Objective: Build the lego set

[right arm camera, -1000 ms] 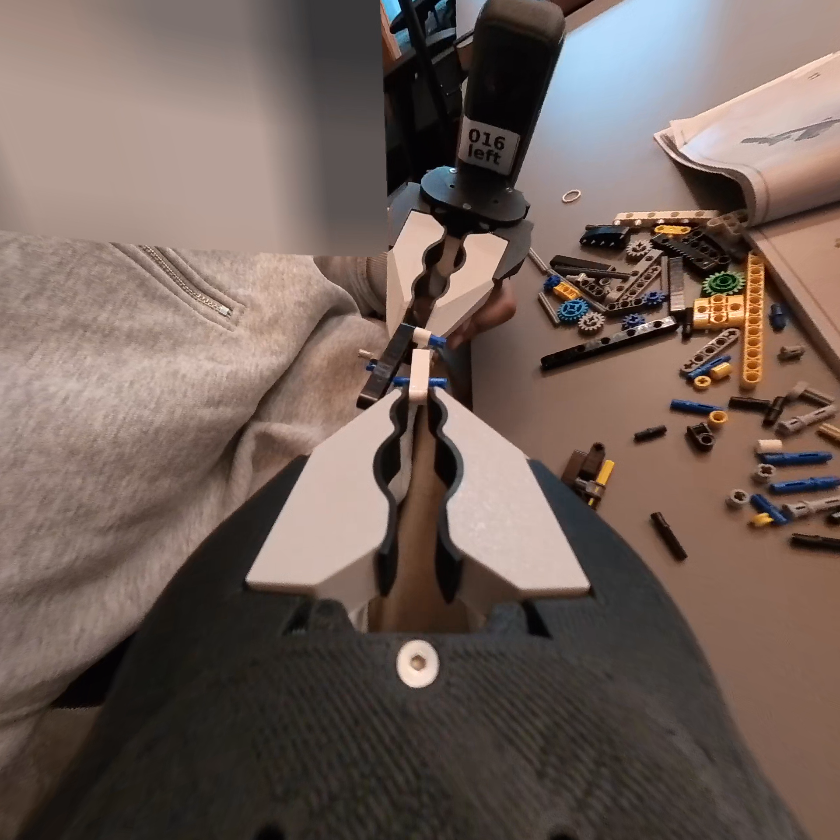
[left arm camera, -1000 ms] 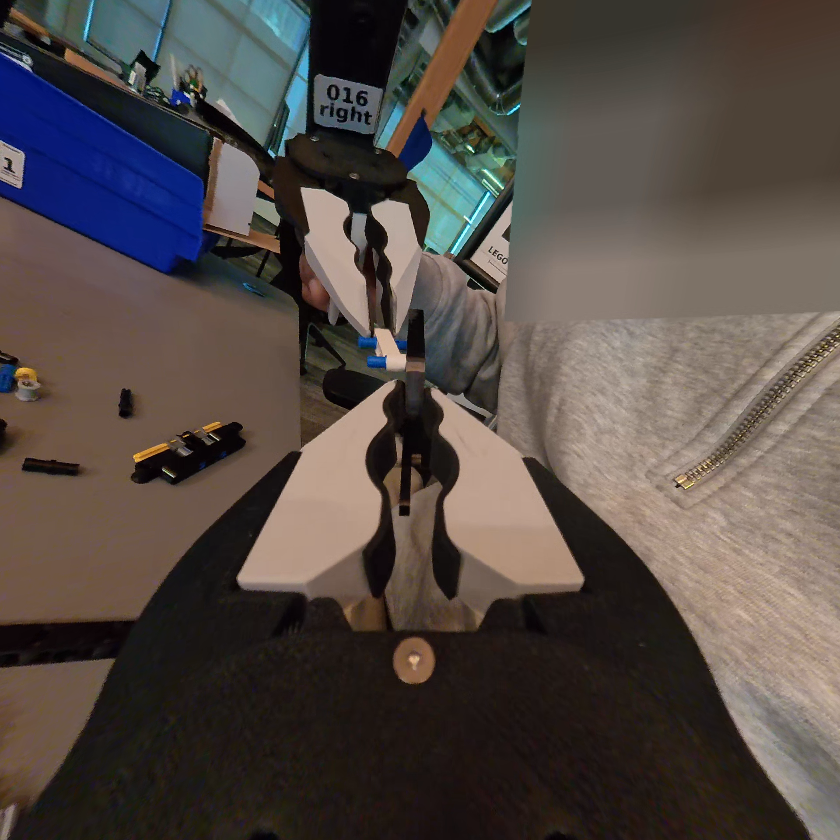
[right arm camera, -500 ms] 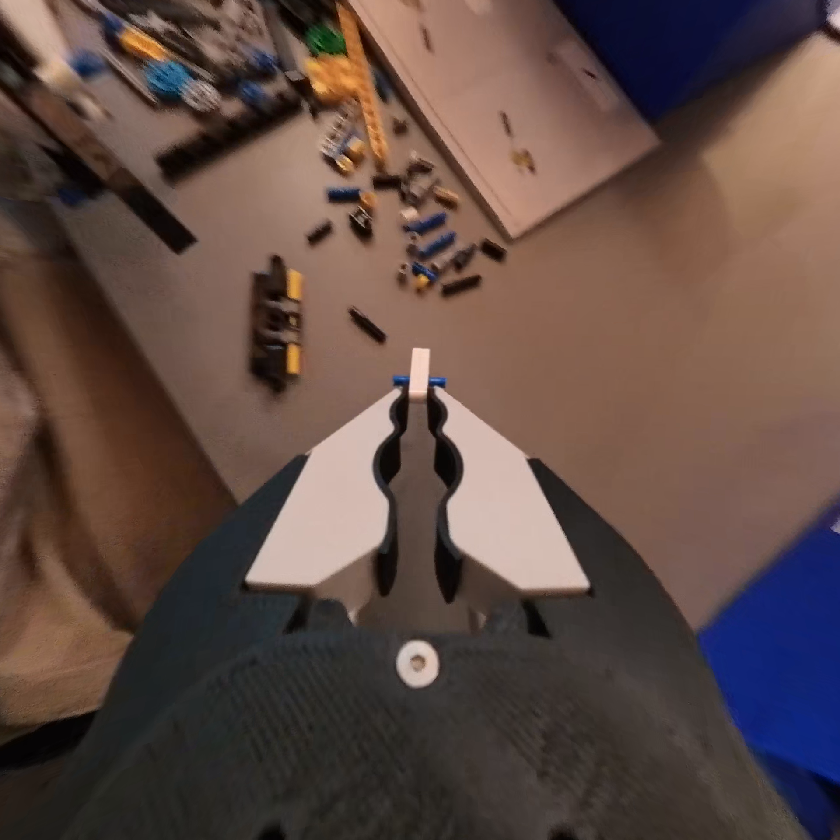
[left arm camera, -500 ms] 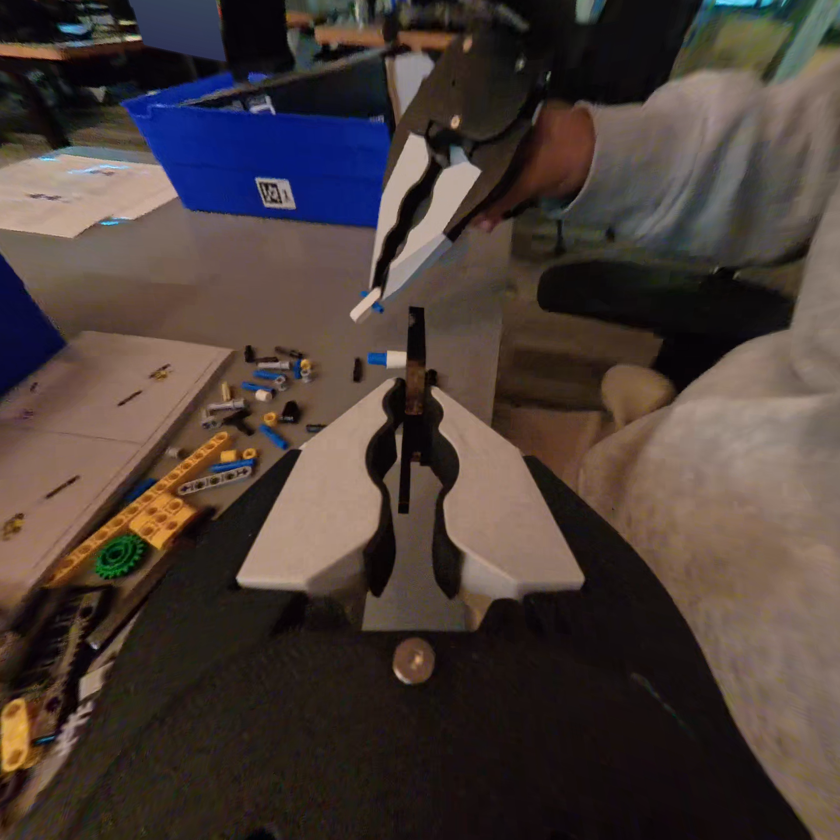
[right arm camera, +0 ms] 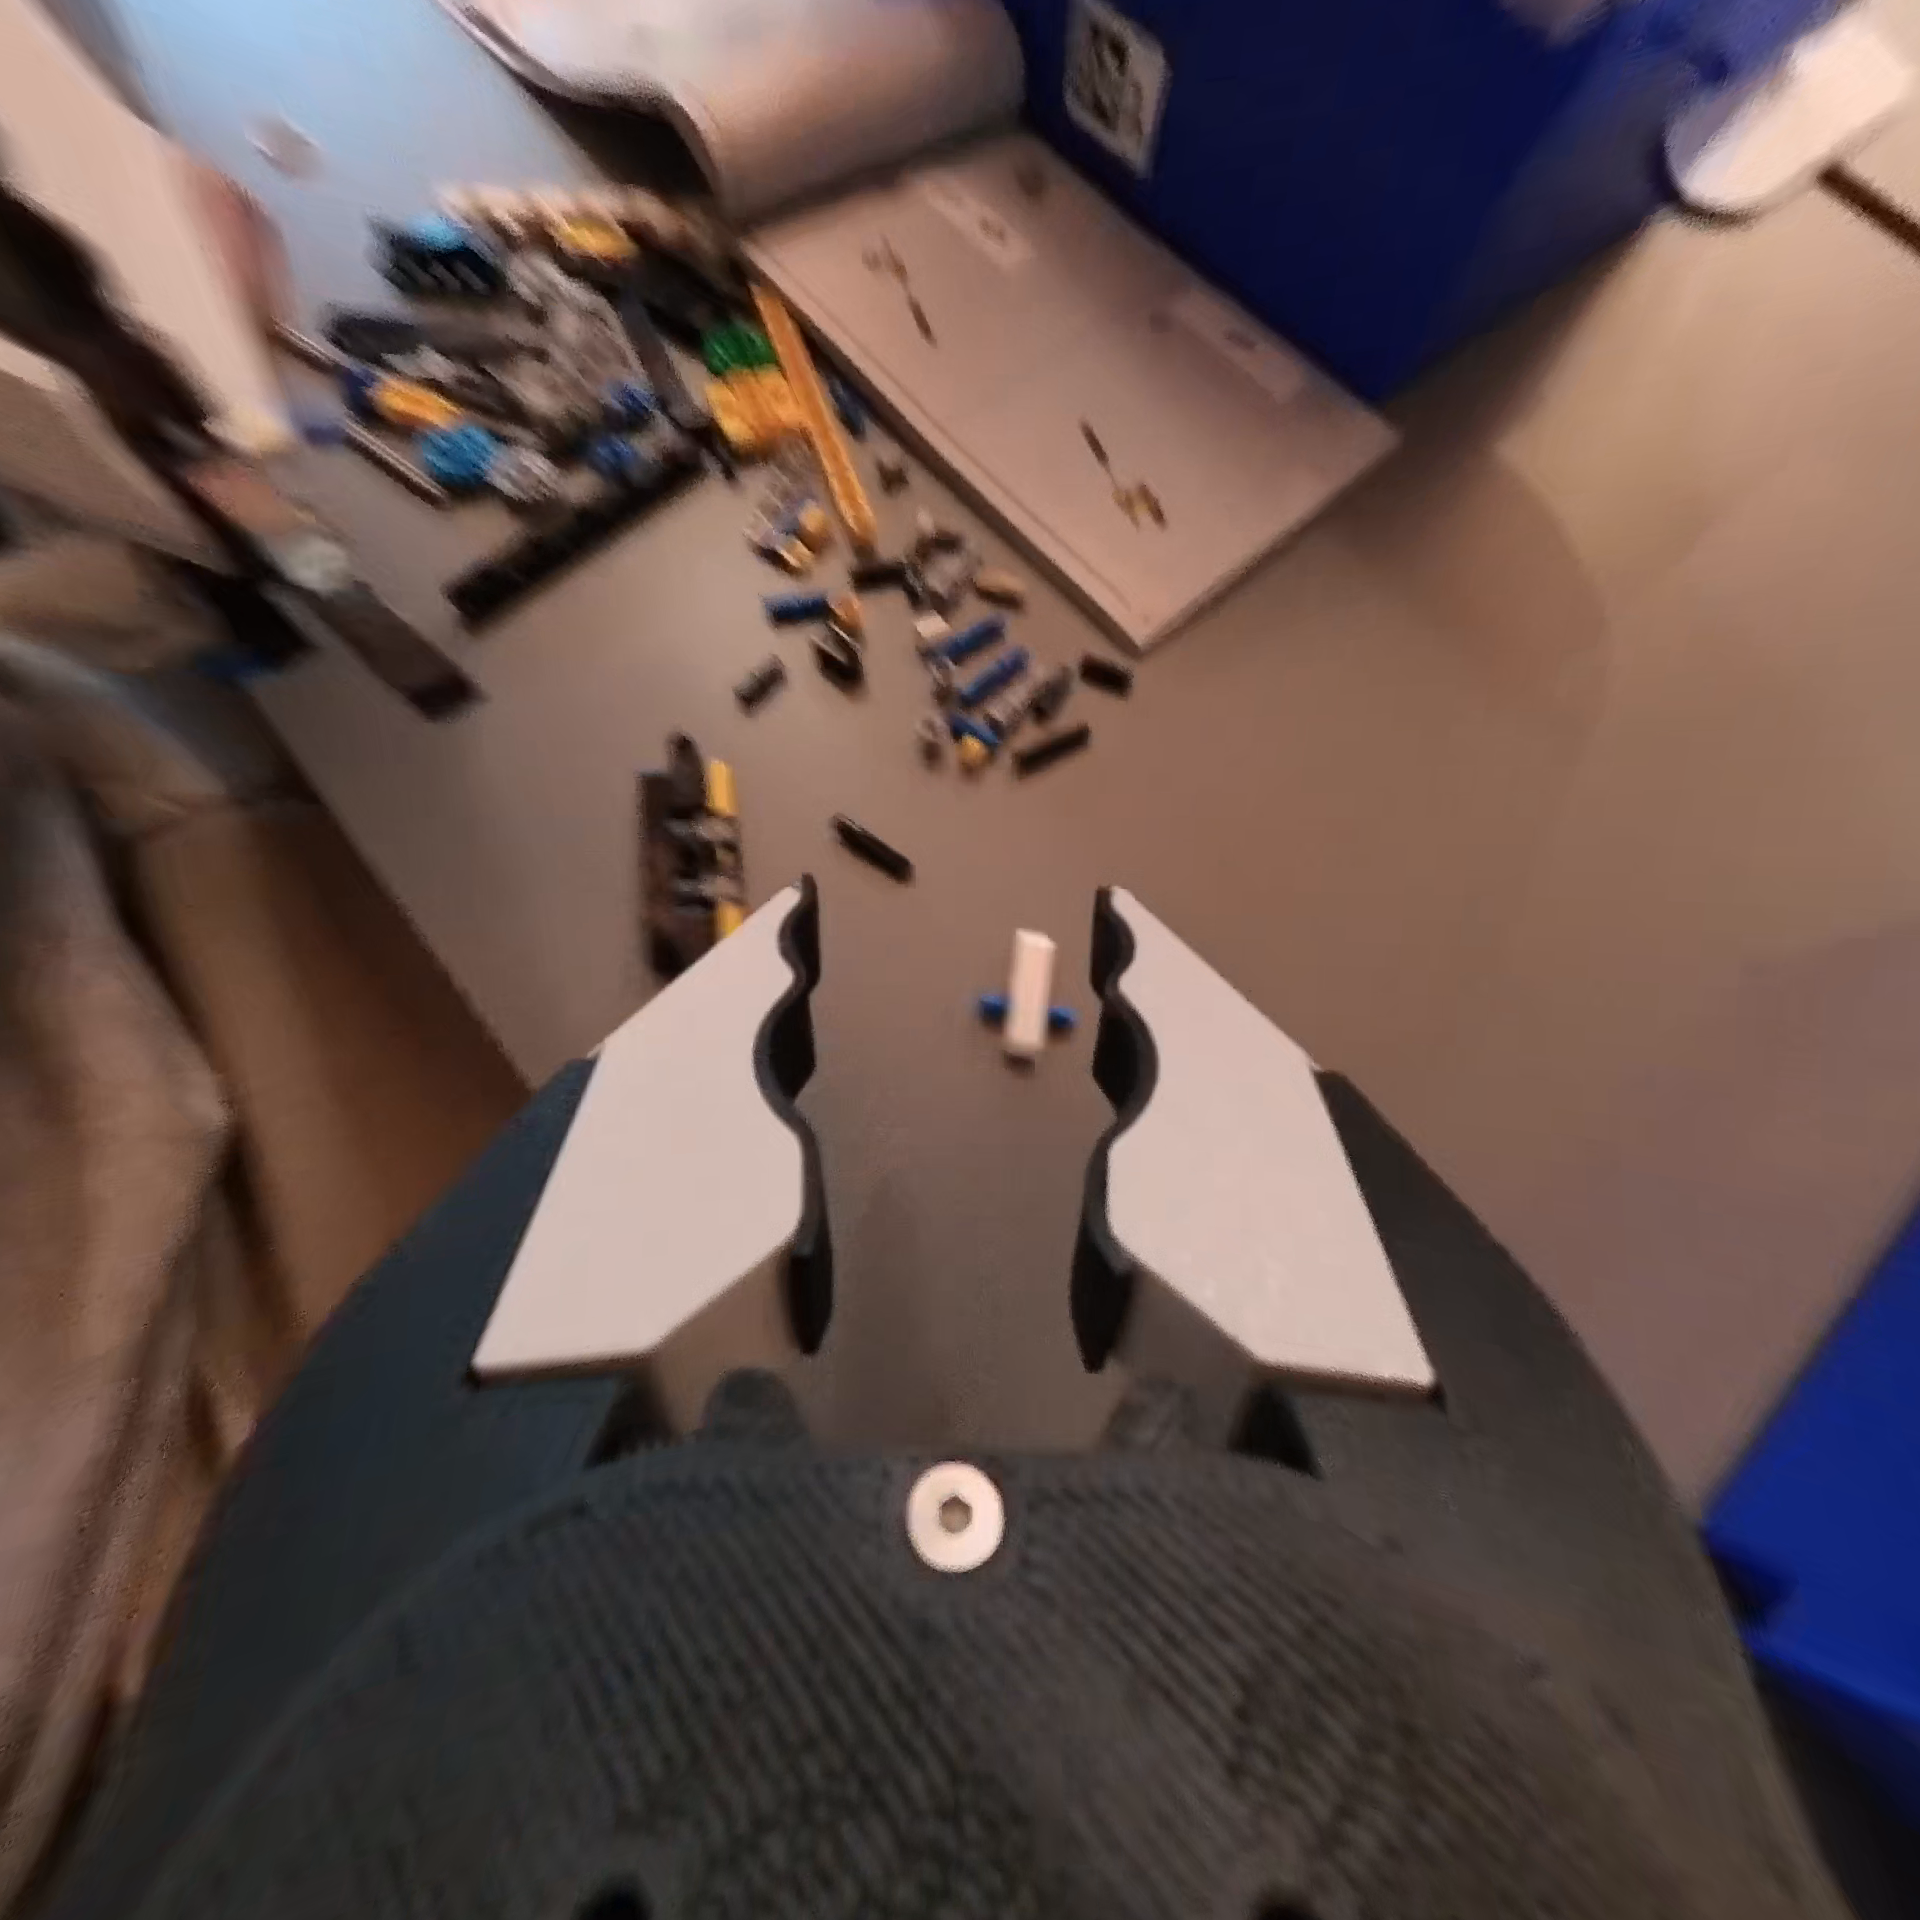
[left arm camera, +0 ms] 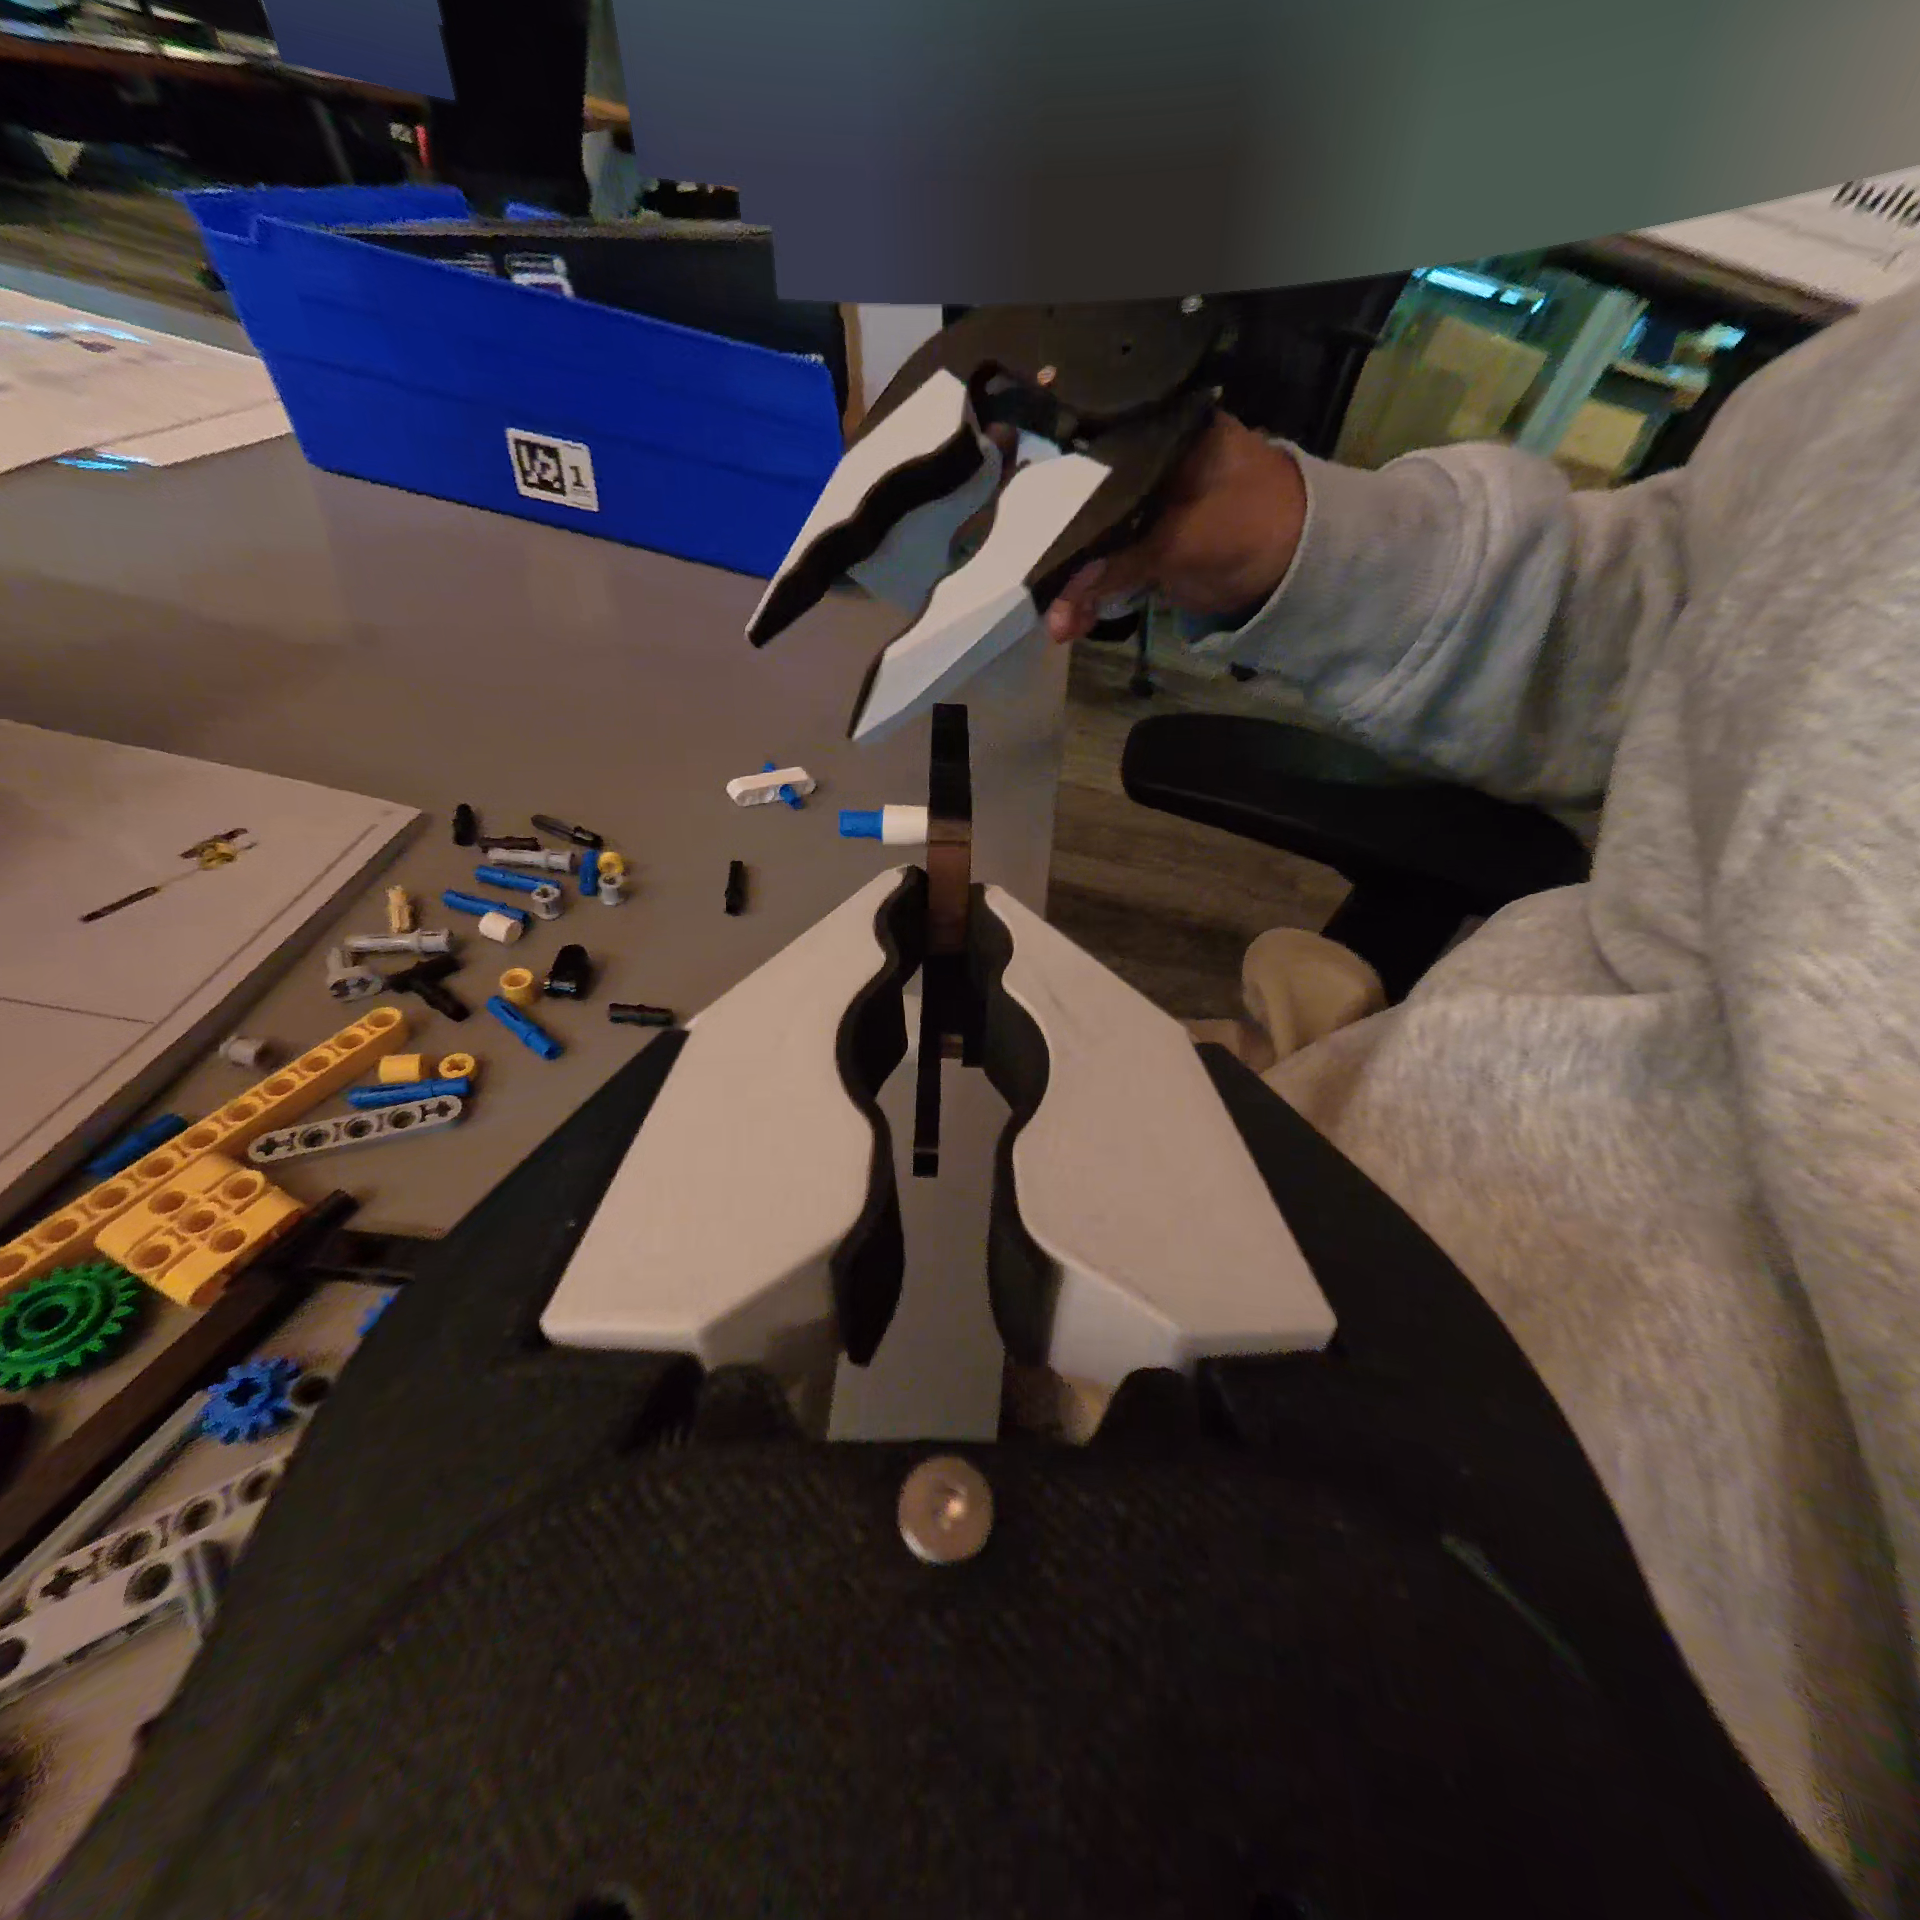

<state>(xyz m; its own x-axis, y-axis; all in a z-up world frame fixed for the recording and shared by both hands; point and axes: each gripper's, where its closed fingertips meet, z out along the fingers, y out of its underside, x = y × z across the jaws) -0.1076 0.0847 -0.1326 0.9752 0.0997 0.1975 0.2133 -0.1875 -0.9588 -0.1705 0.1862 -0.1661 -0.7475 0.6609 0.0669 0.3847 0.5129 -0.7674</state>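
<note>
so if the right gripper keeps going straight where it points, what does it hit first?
Probably the white piece with its blue pin, lying on the table just ahead between the open right gripper fingers, slightly right of centre. Depth is unclear.

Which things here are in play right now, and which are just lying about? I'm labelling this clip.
In play:
- left tongs, shut on the black beam
- right tongs, open
- white connector with blue pin, lying on the table

Lying about:
- blue bin
- green gear
- yellow beam
</note>
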